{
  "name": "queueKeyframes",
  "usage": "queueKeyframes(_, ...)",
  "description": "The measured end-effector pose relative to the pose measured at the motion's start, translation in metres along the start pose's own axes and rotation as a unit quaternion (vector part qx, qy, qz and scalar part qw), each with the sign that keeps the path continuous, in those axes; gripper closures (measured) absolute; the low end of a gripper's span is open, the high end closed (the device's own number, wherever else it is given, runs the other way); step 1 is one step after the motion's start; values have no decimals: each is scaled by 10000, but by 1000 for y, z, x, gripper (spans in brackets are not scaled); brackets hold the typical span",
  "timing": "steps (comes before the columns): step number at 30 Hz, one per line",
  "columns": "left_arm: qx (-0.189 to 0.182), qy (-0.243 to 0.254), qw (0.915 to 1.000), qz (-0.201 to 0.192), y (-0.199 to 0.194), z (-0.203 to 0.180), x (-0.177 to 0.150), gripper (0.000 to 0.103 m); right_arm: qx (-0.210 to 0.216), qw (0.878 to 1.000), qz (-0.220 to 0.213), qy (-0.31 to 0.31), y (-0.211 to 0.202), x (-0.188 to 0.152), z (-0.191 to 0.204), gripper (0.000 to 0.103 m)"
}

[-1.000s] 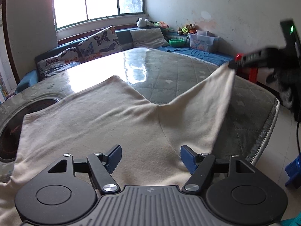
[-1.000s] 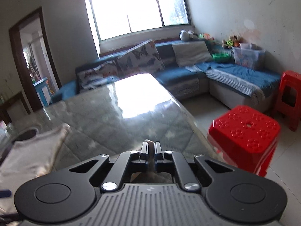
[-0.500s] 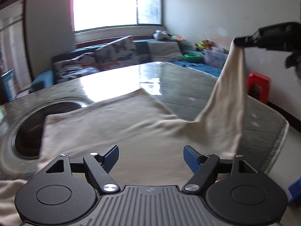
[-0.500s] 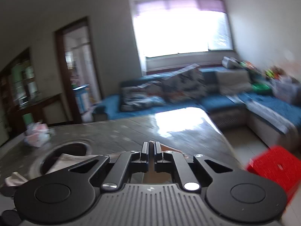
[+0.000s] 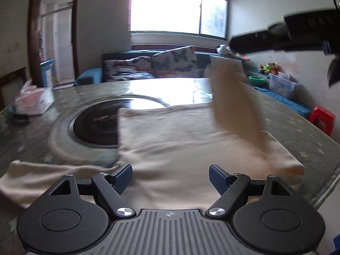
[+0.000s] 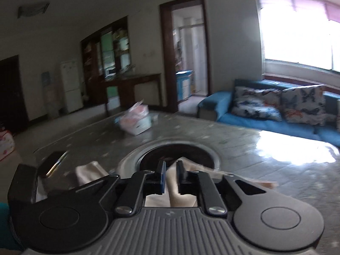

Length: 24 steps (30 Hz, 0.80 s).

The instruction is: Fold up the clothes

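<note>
- The cream garment [image 5: 191, 148] lay spread over the middle of the left wrist frame, on the grey-green quilted table [image 5: 314, 140], its left edge overlapping the round dark inset [image 5: 95, 125] in the tabletop
- One sleeve or corner of it [image 5: 231, 97] hung lifted in the right half of that frame, running up toward the right gripper [image 5: 250, 42] at the upper right
- The left gripper [image 5: 170, 174] sat at the bottom centre with its blue-padded jaws spread wide, nothing between them, low over the near part of the cloth
- In the right wrist view, the right gripper [image 6: 171, 176] had its jaws pressed on a fold of the cream fabric [image 6: 178, 193] at lower centre
- A tissue pack [image 5: 34, 102] rested on the table at middle left
- A blue sofa [image 6: 265, 119] with butterfly cushions [image 6: 303, 104] stood under the window at the right of the right wrist frame
</note>
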State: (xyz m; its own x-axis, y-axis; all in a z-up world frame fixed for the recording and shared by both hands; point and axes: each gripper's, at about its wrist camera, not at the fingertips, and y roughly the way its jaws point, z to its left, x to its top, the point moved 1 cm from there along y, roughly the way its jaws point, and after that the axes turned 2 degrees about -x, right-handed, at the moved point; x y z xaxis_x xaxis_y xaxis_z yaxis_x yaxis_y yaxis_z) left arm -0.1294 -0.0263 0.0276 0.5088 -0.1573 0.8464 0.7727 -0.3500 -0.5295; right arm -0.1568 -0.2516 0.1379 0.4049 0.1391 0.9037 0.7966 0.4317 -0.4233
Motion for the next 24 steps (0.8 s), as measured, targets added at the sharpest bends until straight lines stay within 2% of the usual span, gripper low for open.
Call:
queueKeyframes(2, 106, -70, 9999, -6, -5, 9, -2, 21, 80, 9999, 81, -64, 4, -2, 7, 90)
queueKeyframes(4, 171, -126, 9998, -29, -9, 16, -2, 21, 7, 9998, 140, -117, 4, -3, 7, 80)
queueKeyframes(5, 185, -146, 9997, -42, -10, 18, -2, 21, -88, 9997, 195, -128, 2, -5, 4, 76)
queueKeyframes(6, 180, -142, 9997, -46, -10, 17, -1, 21, -185, 9994, 250, -138, 1, -8, 1, 67)
queueKeyframes(9, 107, -57, 9999, -30, -4, 10, 0, 23, -481, 9968, 608, -178, -4, -26, -16, 63)
queueKeyframes(11, 58, -1, 10000, -19, -1, 5, 0, 23, -656, 9940, 854, -210, -5, -41, -25, 53)
queueKeyframes(12, 33, 27, 10000, -13, 1, 2, 0, 25, -754, 9921, 971, -237, -4, -50, -29, 48)
queueKeyframes(14, -16, 83, 10000, -2, 5, -3, 1, 28, -950, 9877, 1205, -293, -3, -67, -36, 47)
queueKeyframes(16, -42, 124, 9999, 47, 10, -6, 1, 38, -1093, 9846, 1350, -177, -3, -85, -44, 38)
queueKeyframes(17, -33, 132, 9999, 83, 13, -7, 1, 39, -1167, 9832, 1395, -125, -3, -92, -49, 38)
queueKeyframes(20, -7, 157, 9997, 194, 19, -8, 0, 41, -1430, 9793, 1431, 46, -1, -103, -63, 30)
queueKeyframes(22, 11, 174, 9995, 268, 24, -9, -1, 52, -1534, 9786, 1359, 180, -1, -107, -71, 27)
queueKeyframes(23, 19, 182, 9994, 305, 26, -10, -1, 54, -1565, 9786, 1309, 249, 0, -107, -74, 26)
queueKeyframes(24, 28, 191, 9992, 342, 28, -10, -2, 59, -1596, 9786, 1259, 316, 1, -108, -76, 21)
